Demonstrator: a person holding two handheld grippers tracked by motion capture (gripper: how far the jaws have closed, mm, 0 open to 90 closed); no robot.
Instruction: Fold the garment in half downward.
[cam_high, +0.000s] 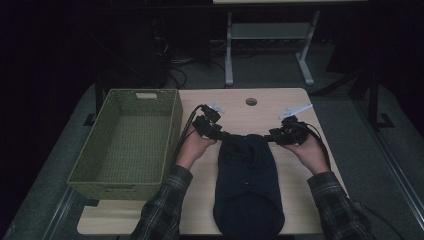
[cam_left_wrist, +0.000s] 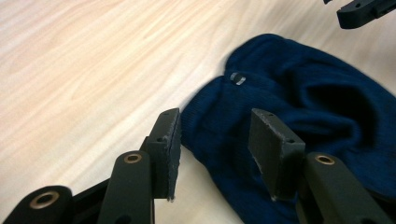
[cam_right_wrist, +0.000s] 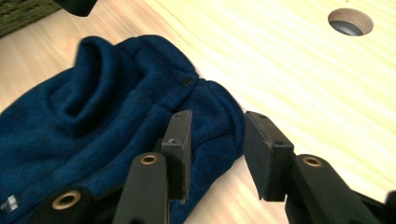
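The high view looks from above my side of the table (cam_high: 260, 107), forward and down, and takes in the whole top, far enough that small details are perhaps lost in the dim light. The camera on my left gripper (cam_left_wrist: 215, 154) sits very near the wood and looks along my jaws at the dark blue garment (cam_left_wrist: 299, 112). The one on my right gripper (cam_right_wrist: 217, 156) faces the same garment (cam_right_wrist: 107, 116) from the opposite side. All three views share its far end.
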